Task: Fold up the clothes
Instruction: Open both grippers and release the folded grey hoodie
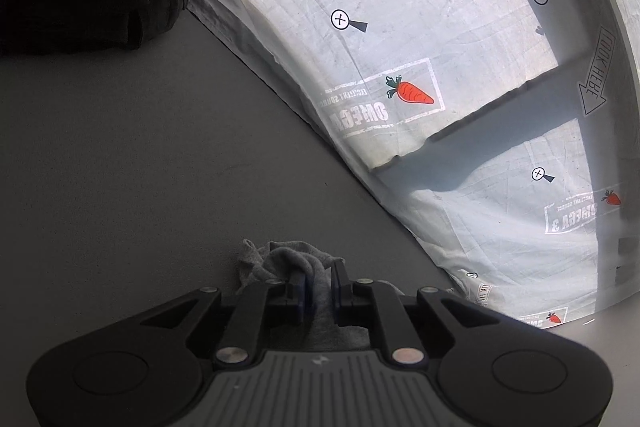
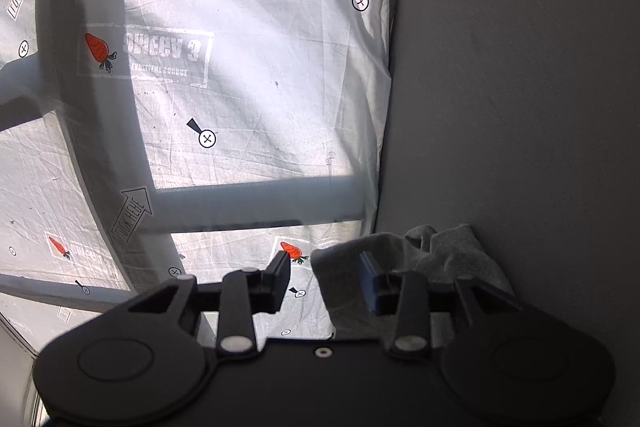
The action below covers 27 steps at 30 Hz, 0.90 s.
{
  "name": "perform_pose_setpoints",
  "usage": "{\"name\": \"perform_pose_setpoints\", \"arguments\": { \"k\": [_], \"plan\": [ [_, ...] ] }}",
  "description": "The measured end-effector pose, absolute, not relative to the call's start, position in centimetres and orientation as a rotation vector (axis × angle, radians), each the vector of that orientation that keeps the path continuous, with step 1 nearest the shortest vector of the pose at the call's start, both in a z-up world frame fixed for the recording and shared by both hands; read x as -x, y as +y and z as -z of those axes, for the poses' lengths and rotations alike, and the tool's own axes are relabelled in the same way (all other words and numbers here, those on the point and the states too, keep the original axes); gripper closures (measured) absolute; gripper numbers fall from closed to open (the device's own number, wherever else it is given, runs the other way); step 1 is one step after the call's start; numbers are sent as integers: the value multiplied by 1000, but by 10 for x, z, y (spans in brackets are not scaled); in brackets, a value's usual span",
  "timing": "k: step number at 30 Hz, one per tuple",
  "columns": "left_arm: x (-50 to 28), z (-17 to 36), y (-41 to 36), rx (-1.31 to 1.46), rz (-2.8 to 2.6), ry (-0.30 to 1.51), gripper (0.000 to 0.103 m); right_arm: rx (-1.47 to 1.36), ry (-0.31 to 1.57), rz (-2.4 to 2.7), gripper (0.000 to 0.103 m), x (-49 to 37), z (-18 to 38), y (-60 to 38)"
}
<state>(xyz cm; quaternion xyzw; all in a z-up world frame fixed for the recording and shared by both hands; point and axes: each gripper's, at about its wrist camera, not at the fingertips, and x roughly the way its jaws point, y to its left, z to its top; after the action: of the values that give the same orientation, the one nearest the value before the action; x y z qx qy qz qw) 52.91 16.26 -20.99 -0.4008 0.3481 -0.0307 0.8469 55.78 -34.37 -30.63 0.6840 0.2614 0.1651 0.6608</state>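
Grey cloth point(image 1: 296, 263) is lying bunched on the grey table point(image 1: 120, 167), beside the printed sheet point(image 1: 400, 7). Left gripper point(image 1: 318, 291) is standing slackened around a fold; right gripper point(image 2: 324, 279) is gaping, cloth draped against one finger.

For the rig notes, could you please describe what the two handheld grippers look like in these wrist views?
Both are matte black. The left gripper has a ribbed grey centre plate, round silver pivot pins, angled linkage arms and dark blue pads. The right gripper has a plain black centre with one small screw and the same silver pins. No cables, sleeves or hands show.
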Motion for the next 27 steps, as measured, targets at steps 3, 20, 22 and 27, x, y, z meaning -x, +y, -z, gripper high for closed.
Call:
{"name": "perform_pose_setpoints", "arguments": {
  "k": [3, 20, 22, 27],
  "plan": [
    [-524, 200, 167, 839, 36, 687, 56, -1540, 591, -366, 56, -550, 305, -347],
    [-496, 219, 133, 507, -64, 897, 7, -961, 879, -78, 1, -533, 292, -327],
    [-498, 223, 123, 416, -64, 929, 6, -698, 913, -62, 1, -538, 282, -310],
    [-507, 229, 108, 279, -57, 964, 5, -440, 937, -155, 1, -545, 275, -278]
  ]
}}
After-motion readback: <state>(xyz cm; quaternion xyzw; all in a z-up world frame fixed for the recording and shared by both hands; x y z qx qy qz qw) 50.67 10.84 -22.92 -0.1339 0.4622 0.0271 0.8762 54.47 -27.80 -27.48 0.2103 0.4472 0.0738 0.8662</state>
